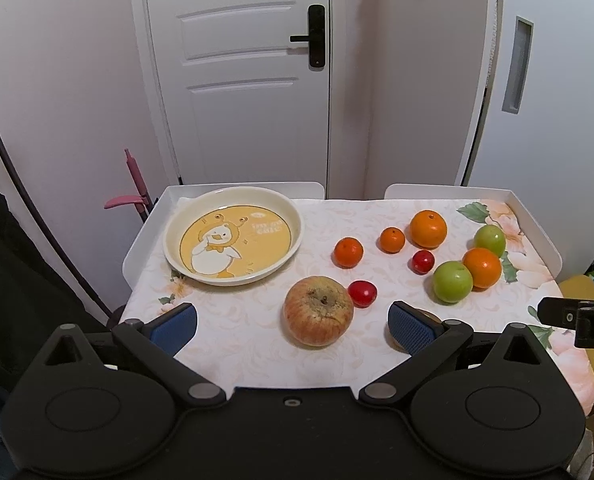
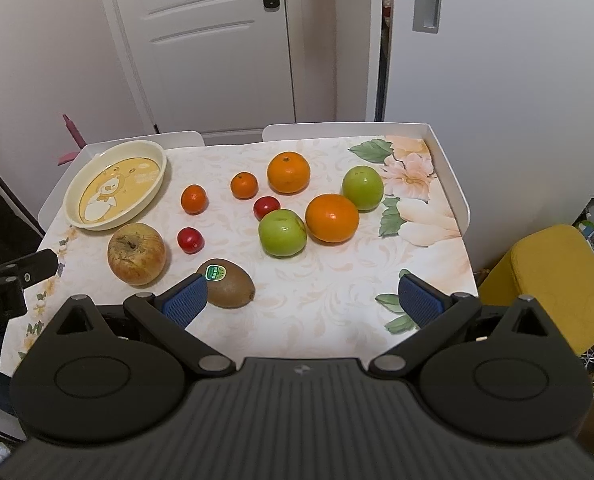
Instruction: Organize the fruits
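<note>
Left gripper (image 1: pixel 293 326): spread wide, nothing held, hovering low over the near edge of the bench (image 1: pixel 237 344), its blue pads (image 1: pixel 175 328) either side of the apple. Right gripper (image 2: pixel 303 300): likewise wide and empty, over the near right part of the bench; its left pad sits just beside the kiwi. Apple (image 1: pixel 318 311): large, russet and blotched, stem end up, resting on the cloth between the left gripper's fingers without touching them. Kiwi (image 2: pixel 229 283): brown, green sticker on top, lying on its side near the front edge; in the left view mostly hidden behind the right-hand pad. Two small red fruits: one (image 1: pixel 362 293) just right of the apple, one (image 1: pixel 423 261) further back among the oranges. Small oranges: two, (image 1: pixel 348 252) and (image 1: pixel 392 239), apart from each other at mid-bench. Large oranges: one (image 1: pixel 428 229) toward the back, one (image 1: pixel 481 267) to the right, touching or nearly touching a green apple (image 1: pixel 453 282) in front of it. Second green apple (image 1: pixel 490 240): just behind that orange. Plate (image 1: pixel 233 276): cream, round, raised rim, yellow duck picture, holding nothing, at the back left corner. Cloth (image 2: pixel 417 184): pale floral print covering the bench. White door (image 1: pixel 237 68) behind; yellow stool (image 2: pixel 553 280) at the right.
</note>
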A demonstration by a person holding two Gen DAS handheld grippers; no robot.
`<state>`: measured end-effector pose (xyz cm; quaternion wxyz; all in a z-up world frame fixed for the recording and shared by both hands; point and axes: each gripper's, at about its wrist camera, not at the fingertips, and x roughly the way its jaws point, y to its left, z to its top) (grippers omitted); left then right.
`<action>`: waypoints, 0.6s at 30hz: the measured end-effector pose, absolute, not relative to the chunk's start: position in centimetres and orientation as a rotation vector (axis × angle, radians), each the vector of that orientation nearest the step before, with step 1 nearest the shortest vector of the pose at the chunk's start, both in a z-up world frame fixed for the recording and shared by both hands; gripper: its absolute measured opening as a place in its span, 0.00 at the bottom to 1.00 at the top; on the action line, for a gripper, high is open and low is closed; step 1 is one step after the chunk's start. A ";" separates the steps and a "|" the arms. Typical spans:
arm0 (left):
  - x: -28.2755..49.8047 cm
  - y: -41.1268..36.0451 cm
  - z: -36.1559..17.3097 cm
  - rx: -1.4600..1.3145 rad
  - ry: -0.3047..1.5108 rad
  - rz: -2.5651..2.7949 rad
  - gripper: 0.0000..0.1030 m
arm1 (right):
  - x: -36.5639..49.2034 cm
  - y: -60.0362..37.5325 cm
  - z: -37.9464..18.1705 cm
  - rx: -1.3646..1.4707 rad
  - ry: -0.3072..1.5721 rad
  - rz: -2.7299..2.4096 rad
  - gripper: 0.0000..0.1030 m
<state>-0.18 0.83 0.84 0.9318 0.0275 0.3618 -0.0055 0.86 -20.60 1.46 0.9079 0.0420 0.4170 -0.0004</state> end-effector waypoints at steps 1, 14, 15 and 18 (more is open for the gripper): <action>-0.1 0.9 0.9 0.057 0.742 -0.009 1.00 | 0.9 -20.6 1.4 0.087 0.861 0.015 1.00; 2.0 1.4 -2.9 0.088 0.754 -0.043 1.00 | 2.8 -19.5 -3.8 0.041 0.914 0.185 1.00; 2.2 1.4 -3.4 0.093 0.756 -0.058 0.99 | 3.0 -19.5 -4.3 0.044 0.920 0.192 1.00; 2.9 1.4 -5.0 0.131 0.756 -0.102 0.98 | 3.4 -18.9 -6.2 0.040 0.926 0.206 1.00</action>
